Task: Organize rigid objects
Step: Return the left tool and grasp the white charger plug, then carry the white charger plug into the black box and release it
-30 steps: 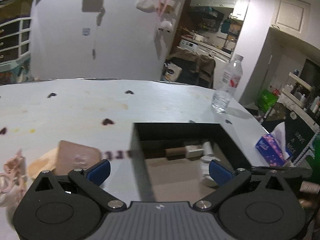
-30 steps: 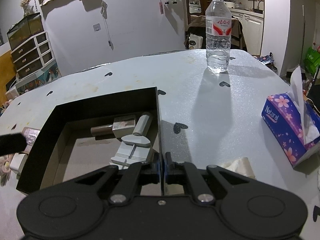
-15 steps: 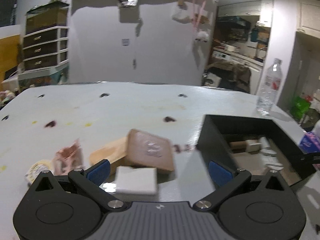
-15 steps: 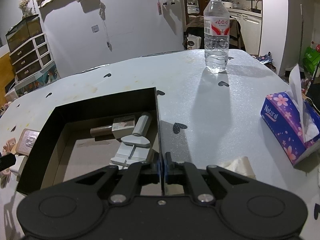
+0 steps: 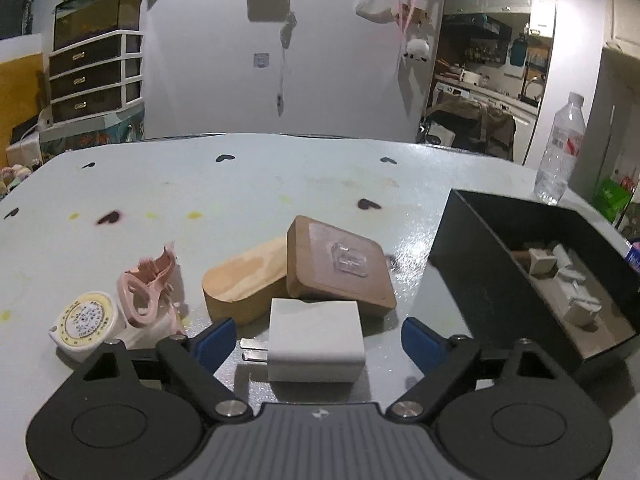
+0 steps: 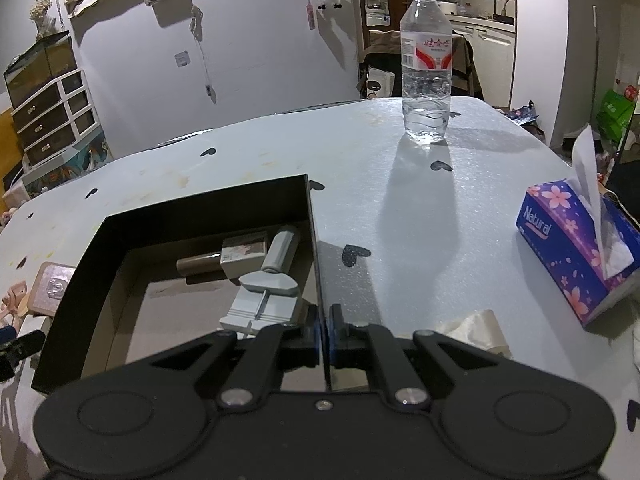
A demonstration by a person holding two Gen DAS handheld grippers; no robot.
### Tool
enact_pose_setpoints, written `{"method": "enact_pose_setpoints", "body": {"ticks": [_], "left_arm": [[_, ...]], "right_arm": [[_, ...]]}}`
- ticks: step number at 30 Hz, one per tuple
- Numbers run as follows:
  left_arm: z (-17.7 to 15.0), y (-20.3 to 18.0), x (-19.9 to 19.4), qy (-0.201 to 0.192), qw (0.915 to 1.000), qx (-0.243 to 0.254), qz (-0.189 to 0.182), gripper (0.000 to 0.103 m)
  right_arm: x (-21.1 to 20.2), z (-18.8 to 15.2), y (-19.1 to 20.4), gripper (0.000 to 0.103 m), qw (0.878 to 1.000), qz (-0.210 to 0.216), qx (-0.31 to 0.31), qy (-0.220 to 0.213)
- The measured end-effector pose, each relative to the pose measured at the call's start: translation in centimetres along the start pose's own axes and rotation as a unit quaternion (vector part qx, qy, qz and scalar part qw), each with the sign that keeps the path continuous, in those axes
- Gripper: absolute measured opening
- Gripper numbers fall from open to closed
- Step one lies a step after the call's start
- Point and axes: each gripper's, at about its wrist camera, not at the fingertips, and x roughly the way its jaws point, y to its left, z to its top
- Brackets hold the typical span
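My left gripper (image 5: 316, 338) is open, its blue pads on either side of a white plug charger (image 5: 316, 340) lying on the table. Behind the charger lie a brown wooden block (image 5: 340, 268) with a clear hook and a light wooden box (image 5: 244, 284). A pink clip (image 5: 146, 292) and a round tape measure (image 5: 86, 318) lie to the left. My right gripper (image 6: 324, 330) is shut on the right wall of the black box (image 6: 316, 248), which holds several small white and brown items (image 6: 260, 276). The box also shows at the right of the left wrist view (image 5: 472, 256).
A water bottle (image 6: 426, 68) stands at the table's far right. A purple tissue box (image 6: 576, 248) sits at the right edge, with a crumpled tissue (image 6: 476, 330) near my right gripper. The bottle also shows in the left wrist view (image 5: 560, 152).
My left gripper has swung left from over the black box and come down around the white charger. My right gripper has stayed shut on the box wall.
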Motion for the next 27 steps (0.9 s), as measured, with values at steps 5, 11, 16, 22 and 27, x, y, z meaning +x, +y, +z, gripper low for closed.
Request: {"method": "enact_pose_setpoints", "body": {"ticks": [5, 11, 16, 22, 27], "left_arm": [[-0.2, 0.6, 1.0, 0.018, 0.9994, -0.019, 0.022, 0.089], [-0.1, 0.9, 1.1, 0.025, 0.9985, -0.044, 0.02, 0.085], [0.3, 0.5, 1.2, 0.026, 0.9984, -0.046, 0.022, 0.072], [0.3, 0.4, 1.2, 0.026, 0.9986, -0.039, 0.022, 0.068], [-0.2, 0.4, 0.4, 0.032, 0.9989, -0.031, 0.011, 0.068]], "right_arm": [[0.1, 0.1, 0.0, 0.005, 1.0, 0.001, 0.001, 0.002], [0.2, 0.2, -0.1, 0.005, 1.0, 0.004, 0.001, 0.006], [0.2, 0.2, -0.1, 0.005, 1.0, 0.004, 0.001, 0.006], [0.1, 0.1, -0.2, 0.005, 1.0, 0.004, 0.005, 0.004], [0.1, 0.1, -0.1, 0.005, 1.0, 0.003, 0.003, 0.004]]}}
